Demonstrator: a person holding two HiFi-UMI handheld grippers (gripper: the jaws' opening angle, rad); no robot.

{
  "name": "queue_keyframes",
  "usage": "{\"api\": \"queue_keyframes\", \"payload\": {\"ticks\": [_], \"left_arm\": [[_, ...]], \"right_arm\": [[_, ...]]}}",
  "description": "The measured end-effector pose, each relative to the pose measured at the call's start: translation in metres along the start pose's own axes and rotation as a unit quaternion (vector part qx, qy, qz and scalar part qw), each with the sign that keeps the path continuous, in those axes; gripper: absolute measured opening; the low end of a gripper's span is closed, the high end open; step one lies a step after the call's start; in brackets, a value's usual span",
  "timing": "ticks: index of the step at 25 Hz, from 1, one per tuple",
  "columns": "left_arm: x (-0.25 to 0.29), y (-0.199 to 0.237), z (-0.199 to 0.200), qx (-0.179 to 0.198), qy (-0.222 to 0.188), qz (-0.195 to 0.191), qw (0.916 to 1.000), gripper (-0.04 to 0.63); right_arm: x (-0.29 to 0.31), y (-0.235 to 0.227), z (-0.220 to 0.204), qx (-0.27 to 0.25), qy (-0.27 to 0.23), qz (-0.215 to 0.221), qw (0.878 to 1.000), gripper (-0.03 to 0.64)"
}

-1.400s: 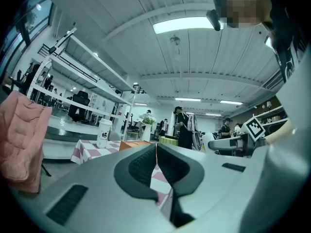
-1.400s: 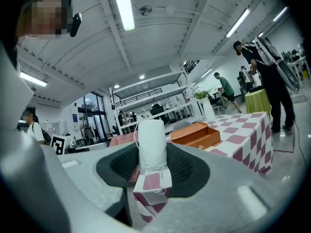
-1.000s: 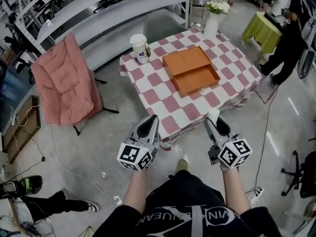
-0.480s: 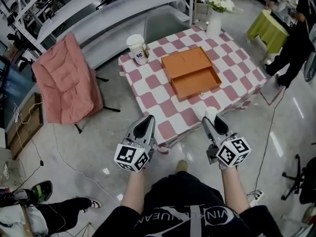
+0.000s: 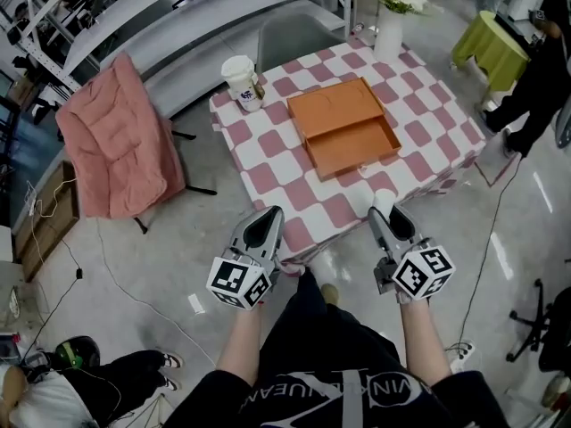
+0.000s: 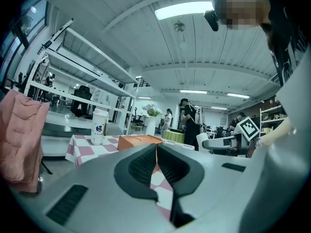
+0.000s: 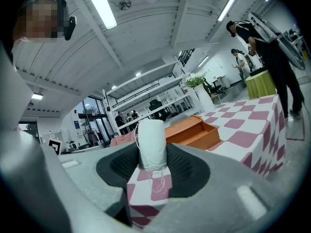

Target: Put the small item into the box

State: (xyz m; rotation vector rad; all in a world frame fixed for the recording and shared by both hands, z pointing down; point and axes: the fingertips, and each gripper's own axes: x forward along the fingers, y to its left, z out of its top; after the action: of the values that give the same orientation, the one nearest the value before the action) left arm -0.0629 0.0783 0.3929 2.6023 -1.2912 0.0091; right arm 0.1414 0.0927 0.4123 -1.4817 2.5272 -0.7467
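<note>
- The right hand-held gripper (image 5: 385, 212) is clamped on the small item (image 5: 384, 204), a white roll-shaped piece that stands upright between the two dark pads.
- In the right gripper view the small item (image 7: 151, 143) fills the gap between the jaws of the right hand-held gripper (image 7: 152, 165), and thin threads hang from its lower end.
- Seen from the head view, the item is at the 6 o'clock edge of the tabletop (image 5: 268, 172), which is covered in a pink-and-white checked cloth.
- The left hand-held gripper (image 5: 270, 218) is closed and empty. In the left gripper view its jaws (image 6: 156, 154) meet along a thin seam with nothing between them.
- This gripper sits at about 9 o'clock of the right one, near the same edge of the tabletop.
- The orange box (image 5: 343, 127) lies open in the middle of the tabletop, at about 12 o'clock of both grippers and well apart from them. Its shallow tray is on the near side and its flat lid on the far side.
- The box is also visible past the jaws in both gripper views (image 7: 192, 129) (image 6: 138, 141).
- A white paper cup (image 5: 241, 80) stands at the tabletop's 10 o'clock corner.
- A white vase of flowers (image 5: 390, 23) stands at about 1 o'clock.
- A pink folding chair (image 5: 116, 145) is on the floor at 9 o'clock of the tabletop.
- A person in black (image 5: 535, 87) stands at 3 o'clock.
</note>
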Motion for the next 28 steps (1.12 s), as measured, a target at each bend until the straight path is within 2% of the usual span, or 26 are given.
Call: {"api": "queue_keyframes", "payload": {"ticks": [20, 28], "left_arm": [[0.069, 0.032, -0.006, -0.026, 0.008, -0.008, 0.9996, 0.014], [0.096, 0.057, -0.006, -0.019, 0.016, -0.009, 0.9996, 0.014]], "right_arm": [[0.065, -0.03, 0.009, 0.008, 0.035, 0.005, 0.999, 0.178], [0.107, -0.031, 0.01, -0.01, 0.064, 0.025, 0.998, 0.178]]}}
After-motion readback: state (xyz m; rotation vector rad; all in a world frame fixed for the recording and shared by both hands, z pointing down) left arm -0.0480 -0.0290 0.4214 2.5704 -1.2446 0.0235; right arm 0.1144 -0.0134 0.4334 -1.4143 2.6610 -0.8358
